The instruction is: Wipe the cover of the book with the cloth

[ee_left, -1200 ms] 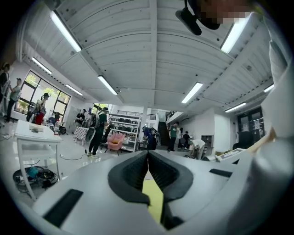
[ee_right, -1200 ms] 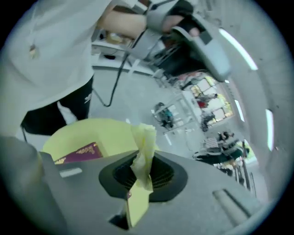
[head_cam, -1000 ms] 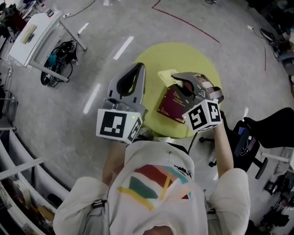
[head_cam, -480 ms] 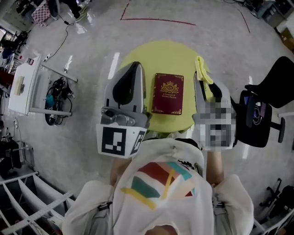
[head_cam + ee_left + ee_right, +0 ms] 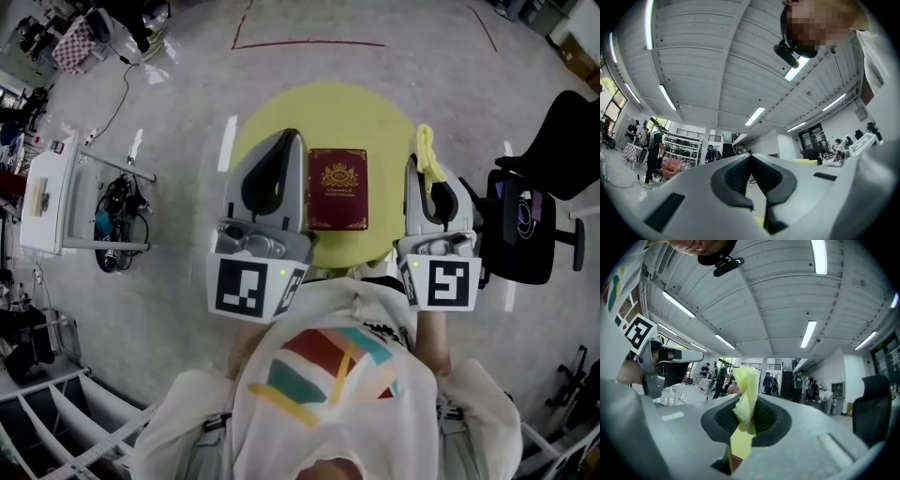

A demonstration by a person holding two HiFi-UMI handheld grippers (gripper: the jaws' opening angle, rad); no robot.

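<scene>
Book (image 5: 338, 188), maroon with a gold crest, lies closed and flat at the middle of a round yellow-green surface (image 5: 272, 108), seen from the head camera. Left claw (image 5: 284, 139) hangs just left of the book and right claw (image 5: 413, 172) just right of it, neither on the cover. A yellow cloth (image 5: 428, 150) sticks out past the right claw's tip. A black office chair (image 5: 548, 192) stands farther right of the book, a white cart (image 5: 52, 183) well to its left. In the left gripper view, the left claw's jaws meet at their tips with nothing between them, aimed across a bright hall. In the right gripper view, the right claw is clamped on the cloth, which stands up twisted between the jaws, a strip hanging below.
</scene>
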